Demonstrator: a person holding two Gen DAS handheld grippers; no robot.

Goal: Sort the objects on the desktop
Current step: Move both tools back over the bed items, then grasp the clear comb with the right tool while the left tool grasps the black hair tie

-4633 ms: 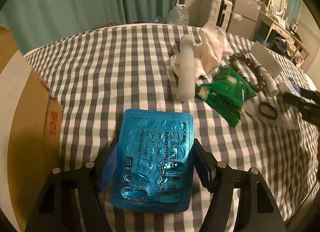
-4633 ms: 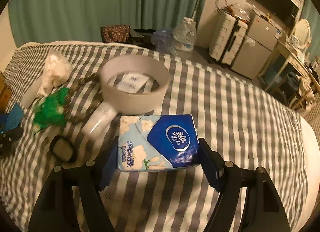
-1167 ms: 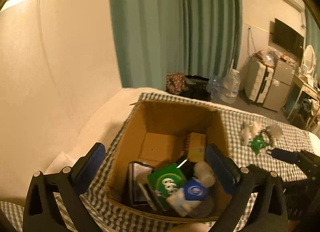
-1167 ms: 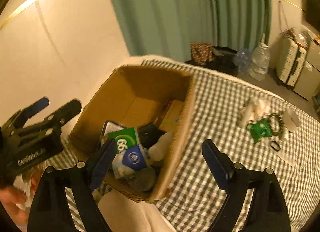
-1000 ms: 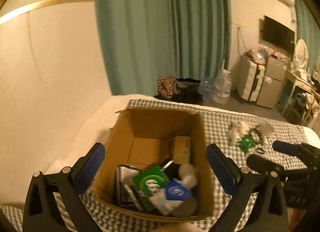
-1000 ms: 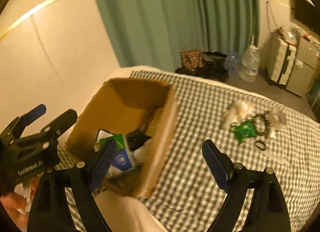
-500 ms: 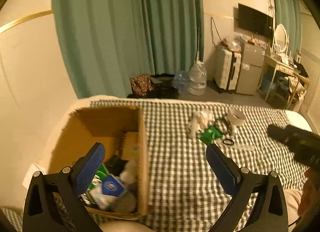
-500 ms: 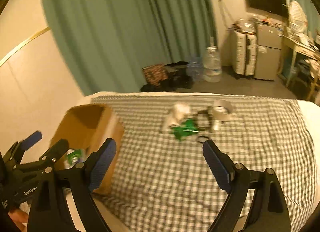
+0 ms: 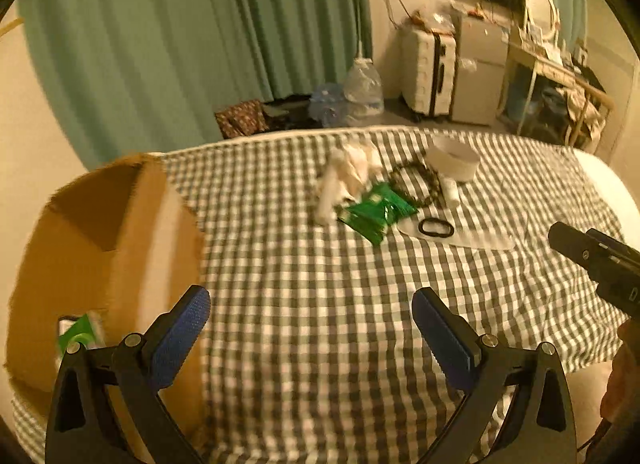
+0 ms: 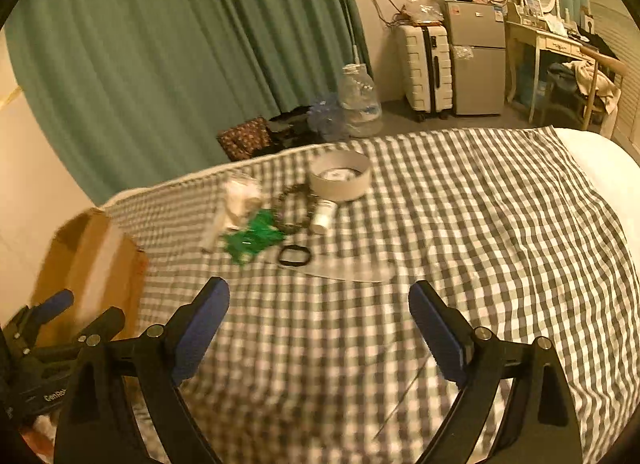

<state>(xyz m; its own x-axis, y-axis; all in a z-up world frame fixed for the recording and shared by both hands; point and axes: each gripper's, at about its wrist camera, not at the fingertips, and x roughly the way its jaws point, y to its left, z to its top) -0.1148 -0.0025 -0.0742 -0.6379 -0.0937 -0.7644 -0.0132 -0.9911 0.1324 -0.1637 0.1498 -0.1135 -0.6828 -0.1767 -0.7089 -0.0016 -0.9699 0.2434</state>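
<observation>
My left gripper (image 9: 312,316) is open and empty above the checked cloth, just right of the cardboard box (image 9: 100,248). My right gripper (image 10: 320,308) is open and empty, also above the cloth. On the far part of the cloth lie a green packet (image 9: 374,212) (image 10: 254,240), a crumpled white tissue (image 9: 348,172) (image 10: 240,194), a bead bracelet (image 9: 416,184) (image 10: 294,208), a black hair tie (image 9: 436,228) (image 10: 294,255), a white tube (image 10: 323,216), a tape roll (image 9: 454,162) (image 10: 340,176) and a clear comb (image 9: 476,240) (image 10: 352,270). A green item (image 9: 78,338) shows inside the box.
The right gripper's body (image 9: 596,260) shows at the right edge of the left wrist view. The left gripper (image 10: 52,328) shows at the lower left of the right wrist view, by the box (image 10: 88,268). Beyond the bed stand curtains, a water jug (image 10: 358,100) and a suitcase (image 10: 424,72).
Both grippers let go of the blister pack and the tissue pack over the box. They have since swung right, away from the box, toward the objects on the cloth.
</observation>
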